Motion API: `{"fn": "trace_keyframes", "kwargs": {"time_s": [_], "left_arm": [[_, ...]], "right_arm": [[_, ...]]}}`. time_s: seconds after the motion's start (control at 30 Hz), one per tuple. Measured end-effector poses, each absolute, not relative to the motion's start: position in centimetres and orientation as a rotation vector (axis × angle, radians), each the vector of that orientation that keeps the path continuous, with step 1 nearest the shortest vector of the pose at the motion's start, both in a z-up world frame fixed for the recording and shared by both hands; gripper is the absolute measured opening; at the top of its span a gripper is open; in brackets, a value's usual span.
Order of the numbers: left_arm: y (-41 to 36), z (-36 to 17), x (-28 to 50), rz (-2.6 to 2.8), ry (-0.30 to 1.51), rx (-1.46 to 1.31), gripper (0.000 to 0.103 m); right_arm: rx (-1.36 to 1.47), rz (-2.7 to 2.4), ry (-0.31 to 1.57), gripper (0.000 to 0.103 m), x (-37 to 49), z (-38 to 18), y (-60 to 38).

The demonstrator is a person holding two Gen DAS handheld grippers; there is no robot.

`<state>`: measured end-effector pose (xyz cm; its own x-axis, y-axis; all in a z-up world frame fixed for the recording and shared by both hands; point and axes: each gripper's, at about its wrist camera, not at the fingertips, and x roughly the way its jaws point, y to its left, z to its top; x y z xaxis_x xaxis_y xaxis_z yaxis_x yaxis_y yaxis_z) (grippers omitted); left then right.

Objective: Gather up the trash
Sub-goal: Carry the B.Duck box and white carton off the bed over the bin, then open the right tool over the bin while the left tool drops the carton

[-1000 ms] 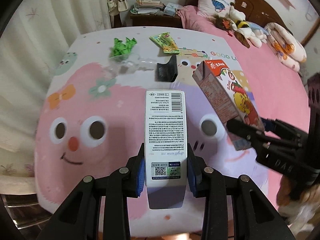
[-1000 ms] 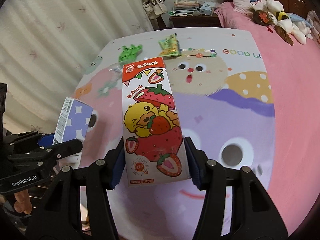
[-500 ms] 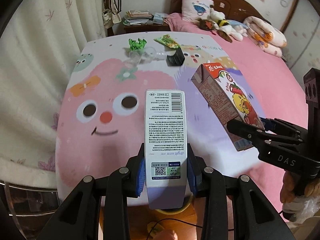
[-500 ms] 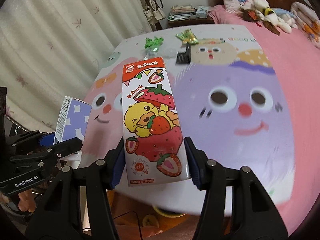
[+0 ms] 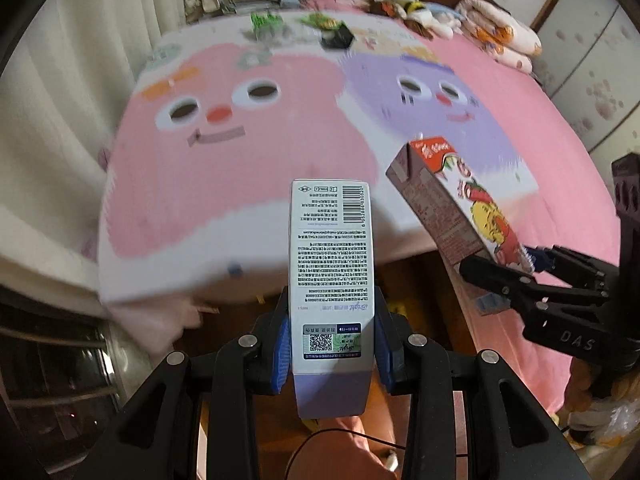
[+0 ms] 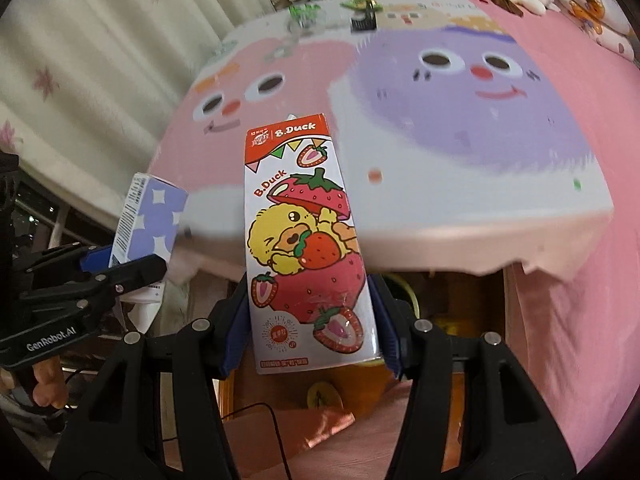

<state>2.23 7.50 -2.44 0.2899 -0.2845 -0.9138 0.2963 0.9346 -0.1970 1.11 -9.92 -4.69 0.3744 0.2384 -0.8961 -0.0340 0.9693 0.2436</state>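
Note:
My left gripper (image 5: 332, 344) is shut on a white and lilac milk carton (image 5: 331, 264), held upright with its barcode side facing me. My right gripper (image 6: 310, 320) is shut on a strawberry B.Duck drink carton (image 6: 304, 240). Each carton also shows in the other view: the strawberry carton (image 5: 452, 204) tilts at the right, the lilac carton (image 6: 150, 220) at the left. Both are held past the foot of the bed, above the floor. Far up the bed lie green wrappers (image 5: 264, 22), a snack bag (image 5: 322, 21) and a black wrapper (image 5: 338, 38).
The bed sheet (image 5: 248, 152) with cartoon faces fills the middle, its foot edge (image 6: 440, 240) just ahead. Curtains (image 5: 60, 100) hang on the left. Stuffed toys (image 5: 412, 8) sit by the headboard. A cable (image 6: 256, 408) and a yellow-rimmed round object (image 6: 400, 292) lie on the wooden floor below.
Both grippers have drawn back from over the bed to beyond its foot, still holding their cartons. The bed looks smaller and farther; the floor has come into view.

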Motion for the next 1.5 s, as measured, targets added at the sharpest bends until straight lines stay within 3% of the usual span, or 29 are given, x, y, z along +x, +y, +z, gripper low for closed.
{"fn": "trace_keyframes", "kwargs": {"time_s": [0.33,0.73,1.0,1.03,1.1,1.2,1.3,1.5], "left_arm": [[5.5,-11.2,-1.4,-0.437,1.372,-0.002,0.034],[2.0,-27.8,0.7,-0.375,1.479,0.015,0.035],[-0.5,-35.8,3.1,-0.334,1.472,0.052,0.036],[-0.8,-36.4,3.3,-0.325,1.469,0.054,0.038],[-0.8,-37.3,3.7,-0.306,1.478,0.052,0.055],[-0.8,-38.1,4.5,-0.266,1.469,0.041,0.072],[0.0,-37.9,4.7,-0.234,1.457,0.046,0.078],[2.0,-35.0,4.2,-0.196,1.434,0.041,0.079]], "right_arm": [[0.198,0.148,1.332,0.051,-3.5,-11.5,-9.4],[0.235,0.052,1.517,0.052,-3.0,-31.7,-11.3],[0.261,0.000,1.541,0.052,-0.8,-40.6,-12.6],[0.274,-0.002,1.539,0.052,-0.3,-41.5,-12.9],[0.290,-0.010,1.540,0.053,0.4,-42.6,-13.2],[0.285,-0.022,1.528,0.054,1.0,-43.4,-13.4],[0.290,-0.014,1.521,0.058,1.4,-43.1,-13.4],[0.307,-0.003,1.515,0.059,1.0,-40.6,-13.5]]}}
